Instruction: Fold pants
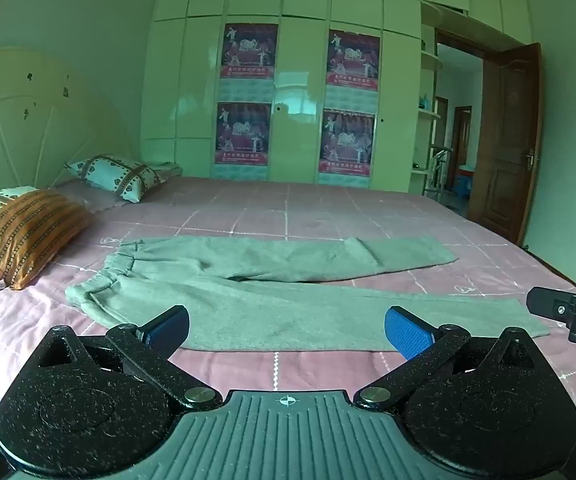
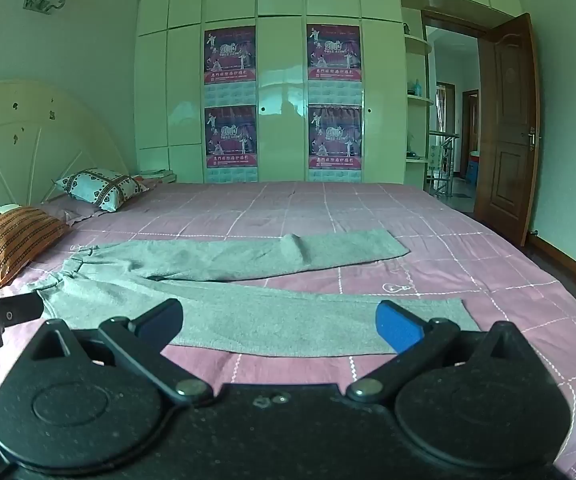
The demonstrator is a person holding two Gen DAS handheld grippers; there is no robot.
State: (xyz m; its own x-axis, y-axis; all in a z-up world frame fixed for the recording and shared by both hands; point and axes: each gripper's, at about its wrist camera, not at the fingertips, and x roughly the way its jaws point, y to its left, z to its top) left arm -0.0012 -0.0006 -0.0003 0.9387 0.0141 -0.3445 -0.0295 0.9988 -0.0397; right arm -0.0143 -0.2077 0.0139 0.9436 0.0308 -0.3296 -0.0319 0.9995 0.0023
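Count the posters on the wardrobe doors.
4, in two columns on the wardrobe: upper left poster, lower left poster, upper right poster, lower right poster. None appears hidden.

Grey pants [image 2: 224, 280] flat on bed [image 2: 468, 264]

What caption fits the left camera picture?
Open left gripper hovering over grey pants spread flat on a pink bed.
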